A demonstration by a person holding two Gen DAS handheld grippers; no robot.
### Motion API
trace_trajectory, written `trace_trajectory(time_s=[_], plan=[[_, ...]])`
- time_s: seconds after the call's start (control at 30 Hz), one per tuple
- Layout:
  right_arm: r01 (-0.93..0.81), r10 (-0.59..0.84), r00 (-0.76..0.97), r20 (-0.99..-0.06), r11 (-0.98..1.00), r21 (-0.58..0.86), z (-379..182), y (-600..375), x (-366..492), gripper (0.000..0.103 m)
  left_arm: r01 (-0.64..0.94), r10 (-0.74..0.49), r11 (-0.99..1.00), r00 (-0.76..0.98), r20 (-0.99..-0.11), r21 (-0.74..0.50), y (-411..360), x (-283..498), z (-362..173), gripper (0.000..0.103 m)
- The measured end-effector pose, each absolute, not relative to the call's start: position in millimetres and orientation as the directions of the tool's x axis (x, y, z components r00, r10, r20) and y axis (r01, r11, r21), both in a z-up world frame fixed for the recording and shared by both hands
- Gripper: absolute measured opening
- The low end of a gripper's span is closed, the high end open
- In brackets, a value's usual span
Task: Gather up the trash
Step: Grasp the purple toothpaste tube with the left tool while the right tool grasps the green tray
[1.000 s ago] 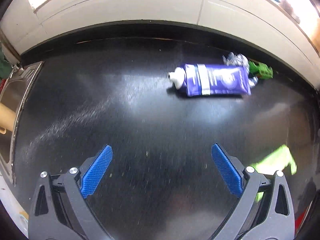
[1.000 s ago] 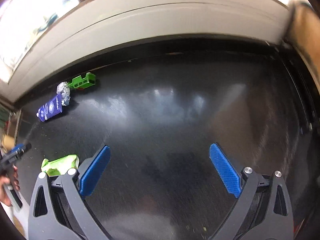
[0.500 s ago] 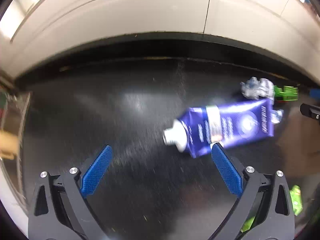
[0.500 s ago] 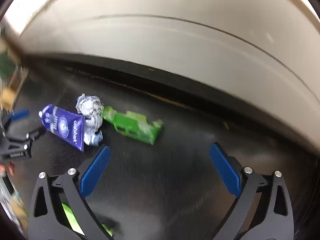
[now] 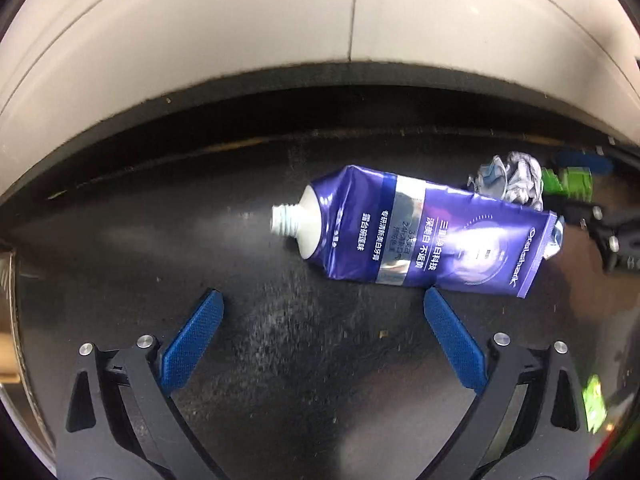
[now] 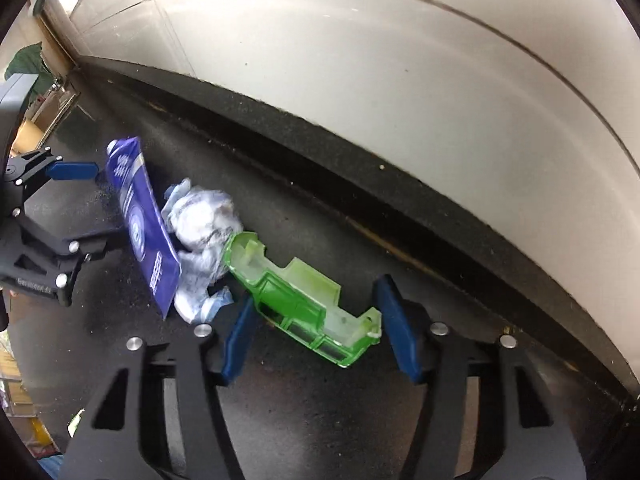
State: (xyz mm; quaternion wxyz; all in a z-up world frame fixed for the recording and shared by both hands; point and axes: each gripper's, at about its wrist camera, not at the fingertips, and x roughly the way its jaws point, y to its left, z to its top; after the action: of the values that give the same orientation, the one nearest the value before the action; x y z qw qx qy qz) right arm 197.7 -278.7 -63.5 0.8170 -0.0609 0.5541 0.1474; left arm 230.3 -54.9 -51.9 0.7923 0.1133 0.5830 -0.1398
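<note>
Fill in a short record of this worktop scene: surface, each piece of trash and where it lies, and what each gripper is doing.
surface: black countertop below a white wall
tube: purple toothpaste tube, lying flat, cap off
paper: crumpled wrapper, between tube and green piece
plastic: green plastic piece, near the wall
left gripper: open, beside the tube, holding nothing
right gripper: jaws closing around the green plastic piece, pads not yet pressing

Readable print on the purple toothpaste tube

The toothpaste tube (image 5: 420, 240) carries the brand "Oralshark" along its flat end, toward 3 o'clock; white Chinese lines cross its body, too small to read surely.
</note>
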Motion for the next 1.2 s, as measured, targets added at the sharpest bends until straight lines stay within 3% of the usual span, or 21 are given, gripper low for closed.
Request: trace_trajectory(time_s=[0.27,0.47,0.7,0.83,0.97,1.0,1.03,1.07,1.2], plan=[[-0.183,0.169,0.360,-0.917,0.977,0.109,-63,-321,179,0.055,0.235,-0.167,0.967,0.271,-0.948,-0.104,-55,237,-35,0.097],[-0.106,0.149,0.373,-0.916,0.987,0.117,-63,-353,160,0.055,0.077,-0.091,0.994,0.254,-0.963,-0.074,-52,258,-35,0.097],[-0.051,0.114,0.382,-0.917,0.993,0.102,-64,-375,135,0.056,0.116,-0.012,0.993,0.274,-0.962,0.021,-75,267,-47,0.098],[-0.010,0.093,0.405,-0.910,0.995,0.097,-66,-378,122,0.056,0.111,-0.017,0.994,0.294,-0.956,0.016,-80,250,-44,0.098],[-0.004,0.072,0.424,-0.903,0.997,0.078,-66,-358,108,0.056,0.221,-0.048,0.975,0.287,-0.957,0.017,-86,234,-40,0.097],[0.000,0.079,0.425,-0.902,0.996,0.087,-69,-356,106,0.056,0.231,-0.052,0.973,0.294,-0.954,0.018,-84,228,-38,0.096],[0.009,0.090,0.427,-0.900,0.995,0.104,-68,-356,102,0.056,0.233,-0.054,0.972,0.310,-0.949,0.021,-80,224,-34,0.085],[0.018,0.096,0.429,-0.898,0.993,0.114,-70,-353,98,0.056,0.225,-0.054,0.974,0.330,-0.942,0.023,-77,220,-29,0.052],[0.065,0.115,0.432,-0.894,0.985,0.158,-66,-352,79,0.054,0.173,-0.060,0.985,0.321,-0.945,-0.003,-57,215,-22,0.051]])
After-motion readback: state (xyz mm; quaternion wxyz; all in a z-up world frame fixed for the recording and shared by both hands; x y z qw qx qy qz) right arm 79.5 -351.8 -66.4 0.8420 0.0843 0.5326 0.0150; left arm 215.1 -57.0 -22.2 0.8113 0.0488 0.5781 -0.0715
